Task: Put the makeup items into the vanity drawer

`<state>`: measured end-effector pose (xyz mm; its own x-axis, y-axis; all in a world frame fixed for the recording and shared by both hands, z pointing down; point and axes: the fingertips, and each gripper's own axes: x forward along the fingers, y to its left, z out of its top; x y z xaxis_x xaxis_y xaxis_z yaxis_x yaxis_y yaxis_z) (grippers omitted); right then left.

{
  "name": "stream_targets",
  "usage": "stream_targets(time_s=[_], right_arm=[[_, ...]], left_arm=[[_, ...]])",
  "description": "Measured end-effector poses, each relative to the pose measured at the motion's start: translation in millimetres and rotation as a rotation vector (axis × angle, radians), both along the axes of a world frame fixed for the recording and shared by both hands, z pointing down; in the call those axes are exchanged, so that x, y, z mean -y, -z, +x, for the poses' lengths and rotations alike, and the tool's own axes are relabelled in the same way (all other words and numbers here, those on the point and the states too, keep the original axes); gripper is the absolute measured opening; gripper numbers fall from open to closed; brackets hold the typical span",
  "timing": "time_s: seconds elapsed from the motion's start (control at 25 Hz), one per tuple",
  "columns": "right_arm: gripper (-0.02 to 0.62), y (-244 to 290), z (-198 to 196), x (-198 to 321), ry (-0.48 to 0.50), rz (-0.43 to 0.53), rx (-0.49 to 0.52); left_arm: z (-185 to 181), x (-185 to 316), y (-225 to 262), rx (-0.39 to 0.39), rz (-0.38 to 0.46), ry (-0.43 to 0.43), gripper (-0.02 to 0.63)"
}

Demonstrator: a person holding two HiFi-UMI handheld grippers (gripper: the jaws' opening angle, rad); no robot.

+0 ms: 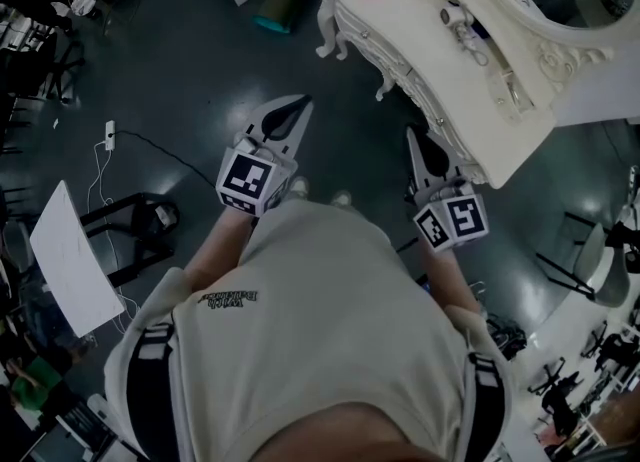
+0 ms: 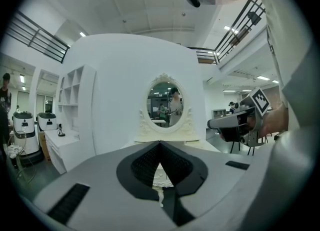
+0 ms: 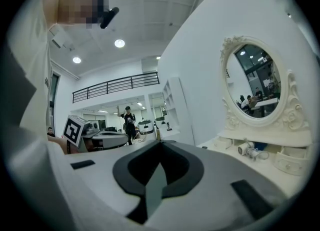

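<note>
None of the small makeup items [image 1: 460, 25] looks stowed yet. They lie on top of the ornate cream-white vanity table [image 1: 440, 110] at two o'clock, whose front appears closed. The left gripper [image 1: 298, 102] and right gripper [image 1: 413, 134] hang empty, jaws together, over the dark glossy floor [image 1: 170, 60]. A flat white board [image 1: 70, 260] leans at eight o'clock.

The vanity [image 1: 400, 20] looked like cream-painted wood, its carved trim smooth with a soft satin sheen. Its oval mirror [image 3: 252, 82] was glossy, reflective glass. The floor [image 1: 200, 80] was dark, smooth and faintly shiny. The left gripper [image 2: 160, 144] and the right gripper [image 3: 159, 144] were matt grey plastic, lined in black with a fine ribbed texture. The person's shirt [image 1: 320, 320] was matt beige cloth.
</note>
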<state>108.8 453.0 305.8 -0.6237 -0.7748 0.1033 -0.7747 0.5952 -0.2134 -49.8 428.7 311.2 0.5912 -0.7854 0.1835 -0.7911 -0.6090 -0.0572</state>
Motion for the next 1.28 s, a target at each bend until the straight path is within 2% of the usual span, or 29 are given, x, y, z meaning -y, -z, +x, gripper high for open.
stream_targets(time_s=[0.48,0.88,1.28], right_arm=[[0.0,-4.5,40.2,10.9,-0.004,0.021,0.002],[0.0,-0.9,33.7,38.0,0.04,0.068,0.013],[0.0,-11.0,19.3,95.3,0.004,0.065,0.008]], left_arm=[[32.9,0.5,-9.8,0.0,-0.006,0.026,0.014],[27.9,24.7,-3.8,0.009,0.044,0.052,0.014],[13.8,78.8,-13.5,0.033,0.066,0.018,0.014]])
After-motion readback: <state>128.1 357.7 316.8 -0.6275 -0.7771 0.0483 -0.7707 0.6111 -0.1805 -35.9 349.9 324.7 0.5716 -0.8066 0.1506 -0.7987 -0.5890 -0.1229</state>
